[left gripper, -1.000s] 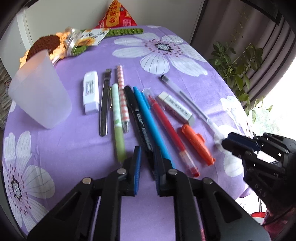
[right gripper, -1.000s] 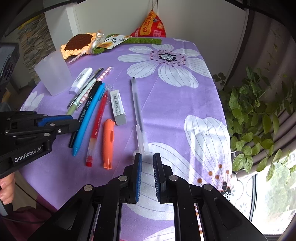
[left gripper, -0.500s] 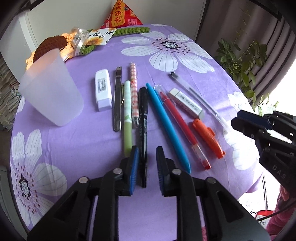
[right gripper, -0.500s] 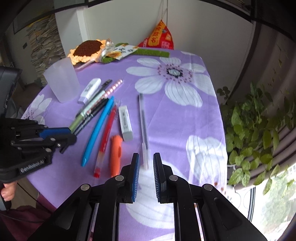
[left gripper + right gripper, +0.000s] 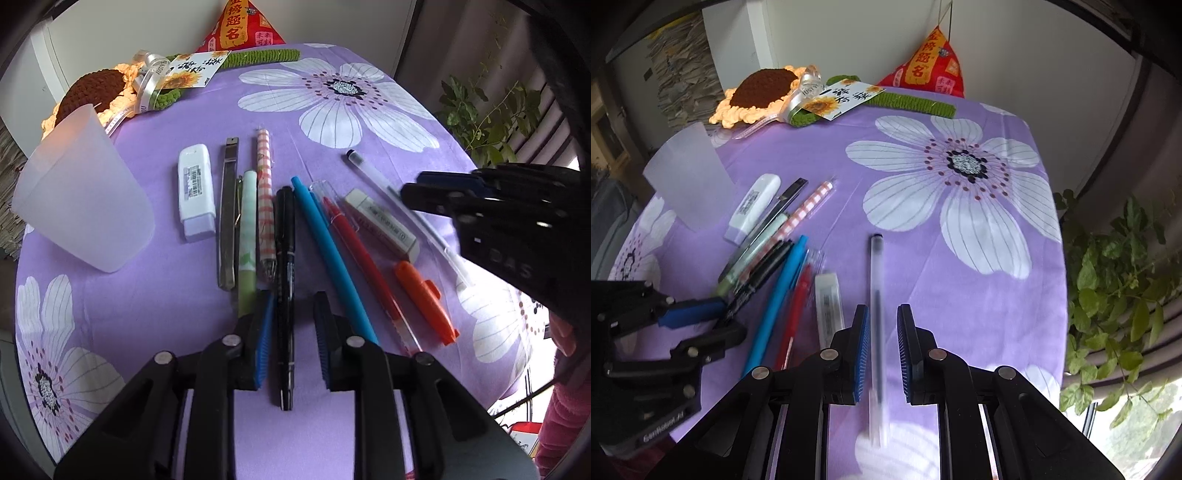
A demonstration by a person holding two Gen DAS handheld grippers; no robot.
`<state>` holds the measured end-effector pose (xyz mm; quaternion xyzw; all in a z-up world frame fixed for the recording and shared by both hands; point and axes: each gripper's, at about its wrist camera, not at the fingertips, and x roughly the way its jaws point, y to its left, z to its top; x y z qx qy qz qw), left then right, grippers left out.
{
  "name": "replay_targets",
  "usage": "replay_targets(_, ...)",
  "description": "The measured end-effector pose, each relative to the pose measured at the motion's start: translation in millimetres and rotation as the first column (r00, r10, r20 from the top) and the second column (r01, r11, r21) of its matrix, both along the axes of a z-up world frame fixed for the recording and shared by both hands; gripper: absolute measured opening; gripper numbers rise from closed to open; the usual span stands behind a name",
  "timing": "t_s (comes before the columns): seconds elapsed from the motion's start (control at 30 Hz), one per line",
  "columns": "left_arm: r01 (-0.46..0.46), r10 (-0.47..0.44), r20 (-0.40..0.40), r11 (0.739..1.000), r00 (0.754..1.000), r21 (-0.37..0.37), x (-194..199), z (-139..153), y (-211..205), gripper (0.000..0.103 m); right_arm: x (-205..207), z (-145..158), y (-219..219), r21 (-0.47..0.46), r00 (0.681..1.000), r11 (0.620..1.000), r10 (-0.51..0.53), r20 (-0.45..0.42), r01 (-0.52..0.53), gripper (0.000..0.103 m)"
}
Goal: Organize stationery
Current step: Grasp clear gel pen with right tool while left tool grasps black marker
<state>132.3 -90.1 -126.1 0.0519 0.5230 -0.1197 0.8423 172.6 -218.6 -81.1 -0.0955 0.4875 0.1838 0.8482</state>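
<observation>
Pens lie in a row on the purple flowered cloth (image 5: pixel 177 314). The black pen (image 5: pixel 285 240) runs between the fingers of my left gripper (image 5: pixel 293 297), whose jaws are closing, though the pads stand clear of it. Beside it lie a green pen (image 5: pixel 246 236), a blue pen (image 5: pixel 325 251), a red pen (image 5: pixel 362 258), an eraser (image 5: pixel 380 223) and an orange highlighter (image 5: pixel 424 302). My right gripper (image 5: pixel 882 310) is shut and hovers over the clear pen (image 5: pixel 876 266), which lies on the cloth. A frosted cup (image 5: pixel 81 206) stands at the left.
A white correction tape (image 5: pixel 195 192), a metal knife (image 5: pixel 228 221) and a pink checked pen (image 5: pixel 264 199) lie near the cup. A crochet sunflower (image 5: pixel 92 88) and a red pouch (image 5: pixel 238 26) sit at the far edge. A leafy plant (image 5: pixel 1115 280) stands beyond the table's right edge.
My left gripper has lined up on the black pen and its jaws stand a little wider. My right gripper has moved left, over the clear pen.
</observation>
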Motion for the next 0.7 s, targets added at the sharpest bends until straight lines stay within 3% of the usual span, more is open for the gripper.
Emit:
replay_targets(0.2, 0.004, -0.005, -0.020, 0.999, 1.000, -0.040, 5.2, 0.9, 4.1, 0.009, 24.3, -12.3, 16.3, -0.035, 0.999, 0.999, 0.019, -0.048, -0.020, 0.014)
replay_targets(0.43, 0.009, -0.009, -0.007, 1.000, 1.000, -0.006, 14.3, 1.5, -3.7, 0.009, 38.2, -14.0, 31.6, -0.082, 0.998, 0.996, 0.021, -0.051, -0.026, 0.014)
replay_targets(0.7, 0.001, -0.002, -0.027, 0.999, 1.000, -0.049, 25.7, 2.8, 0.6, 0.009, 27.0, -3.0, 34.5, -0.071, 0.999, 0.997, 0.020, -0.037, -0.023, 0.010)
